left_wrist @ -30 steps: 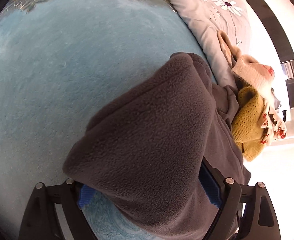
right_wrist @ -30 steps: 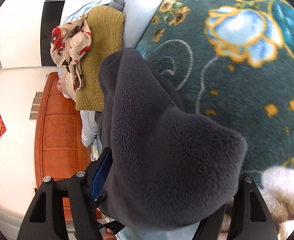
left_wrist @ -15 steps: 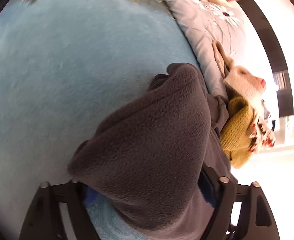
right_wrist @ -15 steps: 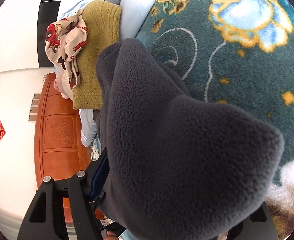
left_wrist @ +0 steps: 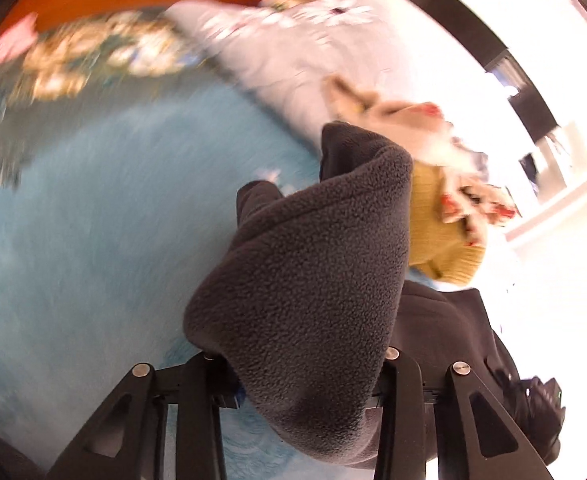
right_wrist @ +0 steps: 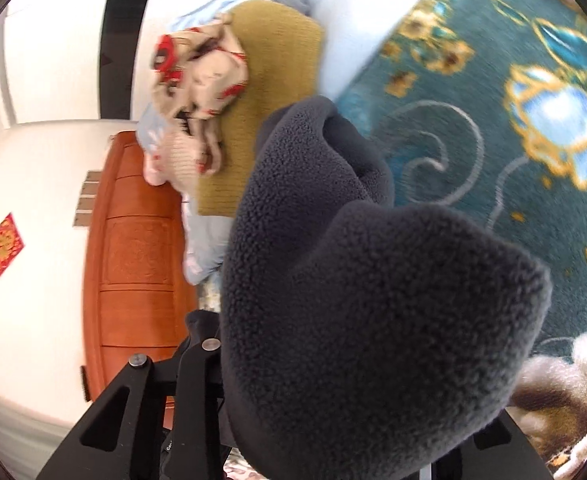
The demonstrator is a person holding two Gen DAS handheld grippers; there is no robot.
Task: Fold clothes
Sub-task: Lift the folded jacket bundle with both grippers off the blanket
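1. The left hand-held gripper is clamped on a bunch of the dark grey fleece; the cloth fills the gap between its two black fingers and spills forward over them.
2. The right hand-held gripper also grips the fleece. Only its left finger shows clearly there; the right one is almost wholly buried under the fabric.
3. In both views the fleece rises from the jaws as a thick folded hump, held above the bed rather than lying flat on it.
4. Only the left wrist view shows the pale blue blanket under the fleece, a grey flowered quilt past it, and a black garment just right of the gripper.
5. Only the right wrist view shows the dark teal blanket with gold-and-blue flowers, the orange wooden headboard, and a red diamond sticker on the white wall.
6. Both views show a mustard knitted piece beyond the fleece, with a cream cloth printed in red lying on it.
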